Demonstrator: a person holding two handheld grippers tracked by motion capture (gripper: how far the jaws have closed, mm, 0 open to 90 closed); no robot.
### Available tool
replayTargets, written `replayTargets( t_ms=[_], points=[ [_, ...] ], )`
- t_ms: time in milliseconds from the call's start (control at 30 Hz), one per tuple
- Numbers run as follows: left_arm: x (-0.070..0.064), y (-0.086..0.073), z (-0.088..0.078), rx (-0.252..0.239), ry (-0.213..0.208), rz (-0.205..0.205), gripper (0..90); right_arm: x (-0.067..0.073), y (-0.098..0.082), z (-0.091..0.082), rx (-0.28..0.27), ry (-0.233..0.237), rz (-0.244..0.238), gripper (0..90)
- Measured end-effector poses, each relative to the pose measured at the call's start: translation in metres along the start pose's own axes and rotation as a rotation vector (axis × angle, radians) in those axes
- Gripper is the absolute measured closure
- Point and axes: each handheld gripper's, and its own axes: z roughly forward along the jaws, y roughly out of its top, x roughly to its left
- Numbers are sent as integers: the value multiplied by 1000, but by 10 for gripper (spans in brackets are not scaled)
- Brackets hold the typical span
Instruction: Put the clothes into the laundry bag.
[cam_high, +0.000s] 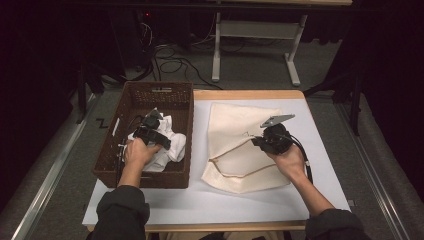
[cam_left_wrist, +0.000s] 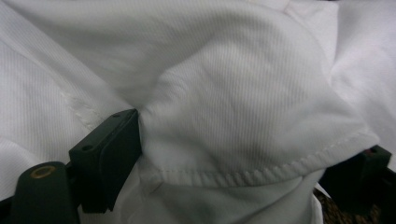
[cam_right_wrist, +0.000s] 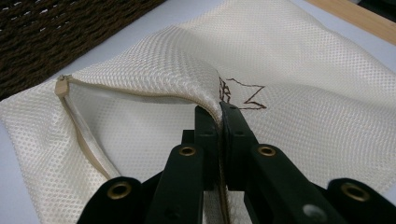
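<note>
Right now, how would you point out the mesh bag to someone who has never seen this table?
Start at the white-topped table and skip the dark wicker basket at its left, which holds a white garment. On the table right of the basket lies the cream mesh bag, its upper layer pinched by the right gripper. Its netted weave, tan zipper edge and brown scribble set it apart.

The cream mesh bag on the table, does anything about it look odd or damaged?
No damage shows. The cream mesh laundry bag lies askew on the white table, its zipper open; the right gripper pinches the upper edge and lifts the mouth open. The brown zigzag mark looks like stitching, not a tear.
</note>
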Motion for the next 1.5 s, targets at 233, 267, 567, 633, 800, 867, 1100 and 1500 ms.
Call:
replayTargets(
  t_ms=[233,267,567,633,800,867,1100,1500],
  points=[
    [-5,-1,5,29,41,23,139,2,0,2,2,2,-4,873],
    [-6,-1,7,46,48,19,135,3,0,3,5,2,-5,873],
    [-8,-3,12,69,56,23,60,4,0,6,11,-1,-12,871],
    [-8,-4,12,63,64,28,58,5,0,7,8,3,-9,871],
    [-10,-4,12,60,71,31,60,8,1,7,-4,4,-10,871],
    [-10,-4,12,56,75,37,61,7,1,8,-3,6,-7,871],
    [-11,-4,12,51,79,46,61,7,2,8,-3,0,-5,871],
    [-12,-3,13,61,80,67,86,7,0,4,2,-6,-16,870]
  ],
)
